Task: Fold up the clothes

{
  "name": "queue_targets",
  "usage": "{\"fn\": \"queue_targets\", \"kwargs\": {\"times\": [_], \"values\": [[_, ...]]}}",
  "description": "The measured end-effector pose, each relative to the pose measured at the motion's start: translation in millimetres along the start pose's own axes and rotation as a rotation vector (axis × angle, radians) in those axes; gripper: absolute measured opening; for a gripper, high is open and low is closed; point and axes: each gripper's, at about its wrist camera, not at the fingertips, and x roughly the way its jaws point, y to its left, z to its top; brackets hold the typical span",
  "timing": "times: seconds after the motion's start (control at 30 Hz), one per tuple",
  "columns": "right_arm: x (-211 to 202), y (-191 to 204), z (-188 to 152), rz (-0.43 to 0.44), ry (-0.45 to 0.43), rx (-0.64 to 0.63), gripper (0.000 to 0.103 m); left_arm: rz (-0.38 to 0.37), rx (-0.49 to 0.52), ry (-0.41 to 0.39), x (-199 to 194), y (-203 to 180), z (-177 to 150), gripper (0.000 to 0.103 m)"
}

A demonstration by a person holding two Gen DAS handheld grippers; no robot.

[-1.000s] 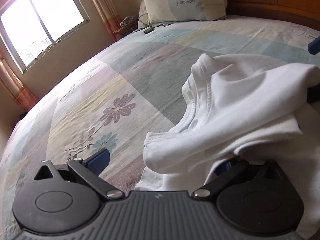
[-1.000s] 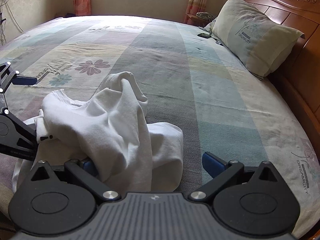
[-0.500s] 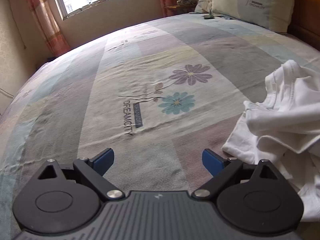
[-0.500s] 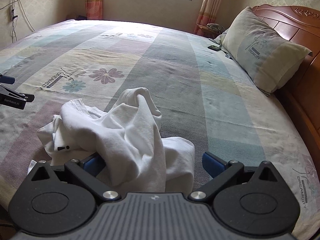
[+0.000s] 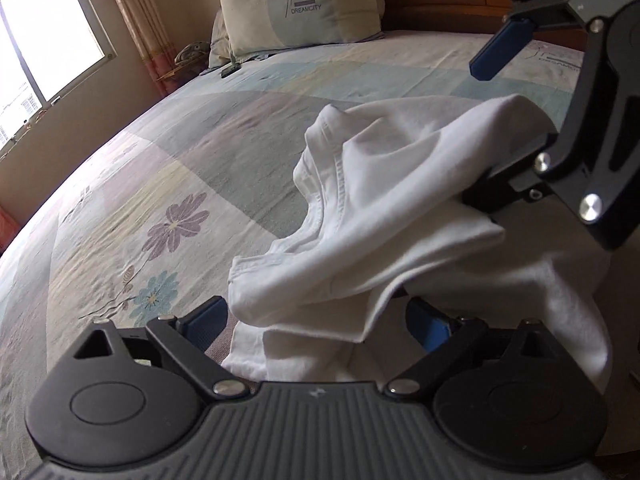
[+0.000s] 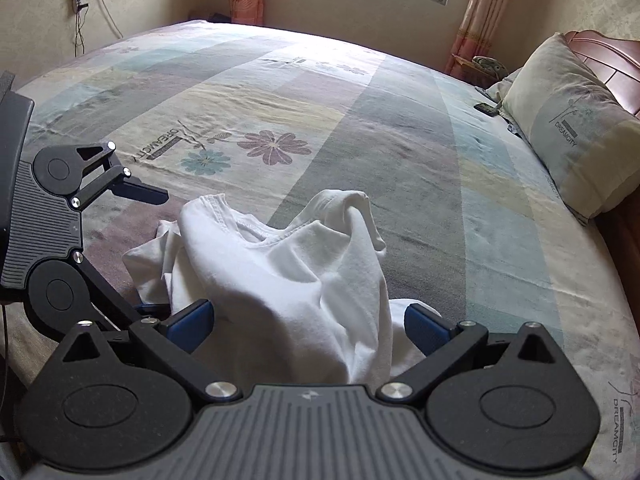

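Observation:
A crumpled white T-shirt (image 5: 384, 200) lies in a heap on the bed; it also shows in the right wrist view (image 6: 288, 280). My left gripper (image 5: 316, 320) is open, with the shirt's near folds lying between its blue fingertips. My right gripper (image 6: 308, 320) is open too, with cloth draped between its fingertips. The right gripper shows in the left wrist view (image 5: 496, 128) at the shirt's right side, jaws wide. The left gripper shows in the right wrist view (image 6: 156, 252) at the shirt's left edge.
The bedspread (image 6: 320, 128) is a pastel patchwork with flowers. A pillow (image 5: 300, 4) leans on the wooden headboard (image 6: 600, 52), with a small dark object (image 6: 485, 109) beside it. A window and curtains (image 6: 476, 12) stand beyond the bed.
My left gripper swung back from the bare bedspread to the shirt, its jaws now around the near folds. My right gripper moved closer over the heap. Both stayed open.

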Motion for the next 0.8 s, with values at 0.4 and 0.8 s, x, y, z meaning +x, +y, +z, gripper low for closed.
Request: {"fn": "queue_targets", "kwargs": {"times": [0.4,0.8], "values": [[31,-61,9,-0.053,0.020,0.216,0.103,-0.063,-0.138,-0.007,-13,25,-6,0.096],[-19,-56,-38,0.029,-0.032,0.318,0.103,-0.097,-0.093,-0.053,-35,2,32,0.099]]}}
